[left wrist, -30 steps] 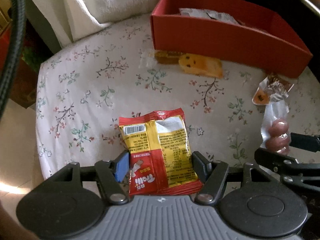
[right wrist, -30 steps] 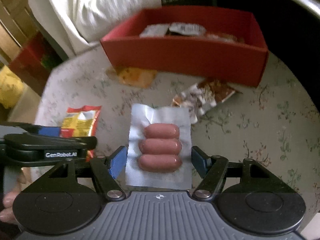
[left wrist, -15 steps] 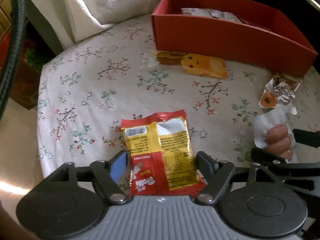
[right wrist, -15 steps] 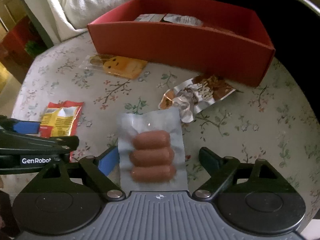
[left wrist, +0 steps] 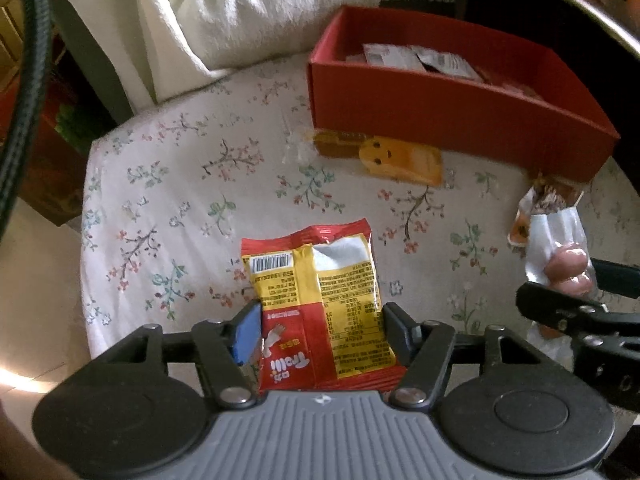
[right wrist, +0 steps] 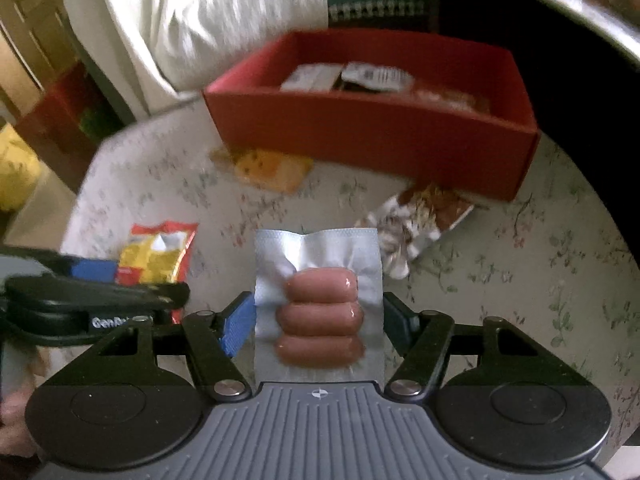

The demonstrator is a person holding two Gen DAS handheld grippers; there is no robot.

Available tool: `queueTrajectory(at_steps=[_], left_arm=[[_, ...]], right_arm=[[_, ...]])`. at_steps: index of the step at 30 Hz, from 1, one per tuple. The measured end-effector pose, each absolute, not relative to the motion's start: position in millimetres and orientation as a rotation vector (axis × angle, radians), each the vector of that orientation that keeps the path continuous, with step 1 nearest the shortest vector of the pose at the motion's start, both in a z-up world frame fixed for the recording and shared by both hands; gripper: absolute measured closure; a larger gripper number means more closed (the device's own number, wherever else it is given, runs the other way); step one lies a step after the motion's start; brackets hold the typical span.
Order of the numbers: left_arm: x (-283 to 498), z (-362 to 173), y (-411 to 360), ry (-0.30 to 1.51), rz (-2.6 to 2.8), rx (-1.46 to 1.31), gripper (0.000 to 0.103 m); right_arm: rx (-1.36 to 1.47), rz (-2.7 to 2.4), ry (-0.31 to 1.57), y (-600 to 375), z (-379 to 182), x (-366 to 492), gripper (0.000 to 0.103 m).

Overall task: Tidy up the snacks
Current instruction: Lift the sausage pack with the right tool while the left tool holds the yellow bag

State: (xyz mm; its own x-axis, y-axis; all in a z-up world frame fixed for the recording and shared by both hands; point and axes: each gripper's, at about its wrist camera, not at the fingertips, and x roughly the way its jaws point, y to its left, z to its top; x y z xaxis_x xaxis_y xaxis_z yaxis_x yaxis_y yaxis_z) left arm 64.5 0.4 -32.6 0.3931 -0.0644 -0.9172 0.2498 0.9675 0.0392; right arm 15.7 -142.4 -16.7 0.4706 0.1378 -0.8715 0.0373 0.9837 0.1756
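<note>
On the floral tablecloth [left wrist: 168, 184], two loose snacks lie against the near wall of the red box [left wrist: 460, 120]: one orange cartoon-face packet [left wrist: 400, 158] toward its left end and one crumpled brown-and-silver wrapper [right wrist: 420, 216] toward its right end. Both lie between the grippers and the box. A white cloth [left wrist: 240, 12] hangs over the table's far left edge.

The red box stands at the table's far side and holds several flat packets, two with white labels; the exact count cannot be told.

The left gripper [left wrist: 320, 330] pinches one red-and-yellow Trolli gummy bag [left wrist: 320, 300] by its sides, near the table's left edge. The right gripper [right wrist: 318, 320] pinches one clear vacuum pack of sausages [right wrist: 320, 312], three in number, by its sides, above the table's middle.
</note>
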Motion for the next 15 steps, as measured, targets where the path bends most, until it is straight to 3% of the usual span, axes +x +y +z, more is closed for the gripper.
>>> queueTrajectory(at_steps=[15], left_arm=[[71.6, -8.5, -5.9, 1.038, -0.181, 0.191, 0.046]], right_arm=[[0.265, 0.040, 1.011, -167.0, 0.0, 21.1, 0.029]])
